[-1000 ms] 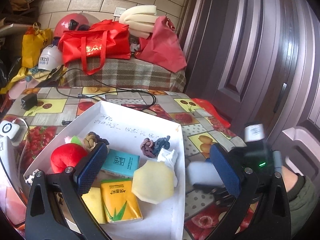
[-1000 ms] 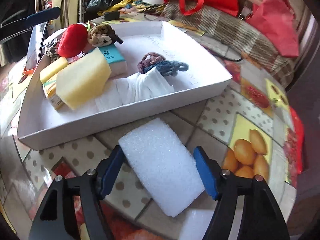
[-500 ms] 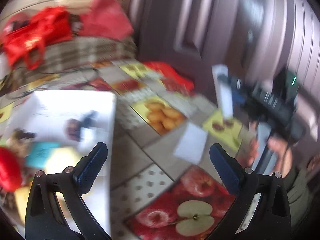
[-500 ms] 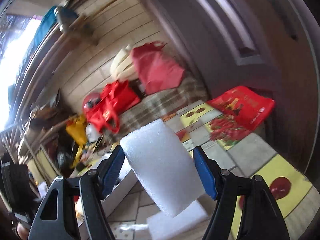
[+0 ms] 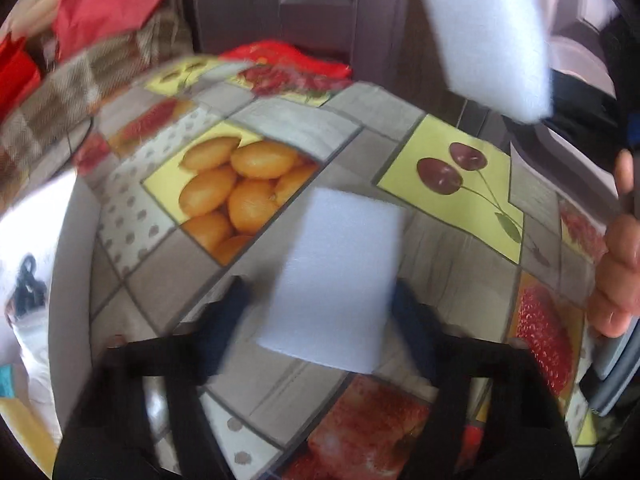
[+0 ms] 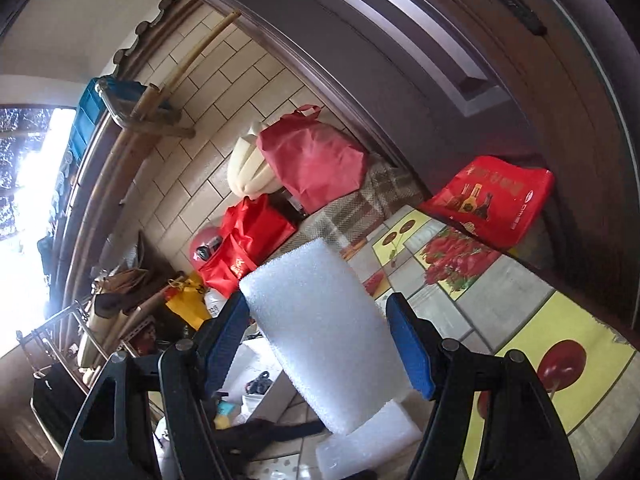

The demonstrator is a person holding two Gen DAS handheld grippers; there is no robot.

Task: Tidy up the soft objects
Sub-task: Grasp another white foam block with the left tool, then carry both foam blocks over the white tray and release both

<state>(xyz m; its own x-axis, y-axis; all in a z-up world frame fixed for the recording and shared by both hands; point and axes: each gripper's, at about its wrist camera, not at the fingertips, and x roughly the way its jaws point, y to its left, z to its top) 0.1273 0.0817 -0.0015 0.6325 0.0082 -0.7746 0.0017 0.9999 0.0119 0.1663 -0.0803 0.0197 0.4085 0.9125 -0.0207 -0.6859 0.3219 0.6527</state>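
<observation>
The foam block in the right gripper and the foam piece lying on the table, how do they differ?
1. The foam block is lifted off the table; the foam piece lies flat on it.
2. The right gripper clamps the foam block; the foam piece only sits between the jaws of the left gripper, which have just been closing, with a gap on one side.
3. The foam block is tilted on end; the foam piece is not.
Both are white rectangular foam.

Right hand-held gripper (image 6: 318,344) clamps a white foam block (image 6: 320,332) up off the fruit-print tabletop (image 6: 560,340); a second foam block (image 6: 368,444) lies flat underneath, red bags (image 6: 492,200) behind.
</observation>
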